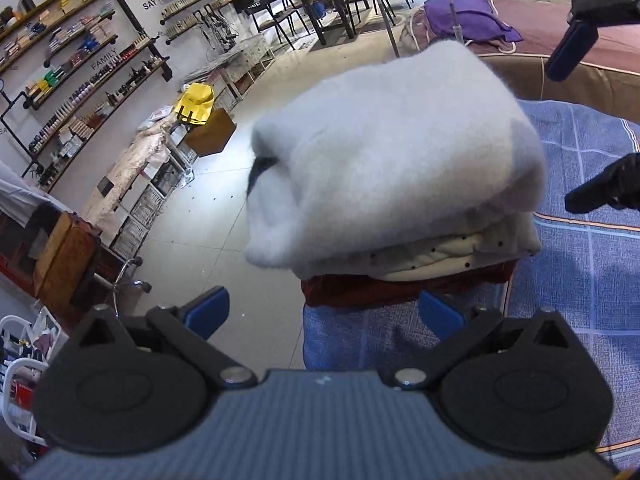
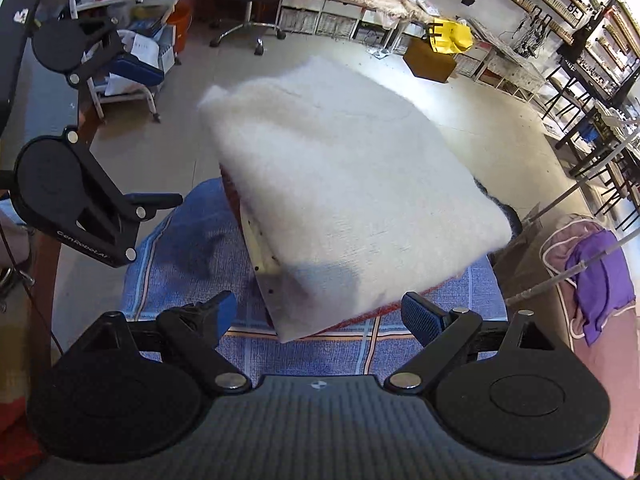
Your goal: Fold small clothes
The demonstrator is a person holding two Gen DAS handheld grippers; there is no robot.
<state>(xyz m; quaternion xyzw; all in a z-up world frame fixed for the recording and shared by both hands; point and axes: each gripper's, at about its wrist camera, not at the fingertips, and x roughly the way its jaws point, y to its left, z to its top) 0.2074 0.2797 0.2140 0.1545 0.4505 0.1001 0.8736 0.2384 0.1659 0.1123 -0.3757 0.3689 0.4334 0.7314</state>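
A folded fluffy white garment (image 1: pixel 392 152) (image 2: pixel 344 184) tops a stack on the blue checked cloth (image 1: pixel 592 248) (image 2: pixel 192 248). Under it lie a cream piece with dark dots (image 1: pixel 432 258) (image 2: pixel 262 256) and a red garment (image 1: pixel 360 294) (image 2: pixel 396 307). My left gripper (image 1: pixel 324 316) is open, just short of the stack's near edge, holding nothing. My right gripper (image 2: pixel 324 316) is open too, its blue pads (image 2: pixel 420 318) flanking the stack's near corner without touching it. Each gripper also shows in the other's view: the right gripper (image 1: pixel 568 120) and the left gripper (image 2: pixel 148 136).
The stack overhangs the cloth-covered surface's edge, with tiled floor (image 1: pixel 192 248) beyond. A purple garment (image 1: pixel 468 16) (image 2: pixel 600 276) lies on a pink surface nearby. Wall shelves (image 1: pixel 72 64), a yellow bag (image 1: pixel 196 102) (image 2: pixel 450 36), a stool (image 2: pixel 248 28) and dark chairs (image 2: pixel 592 120) stand around.
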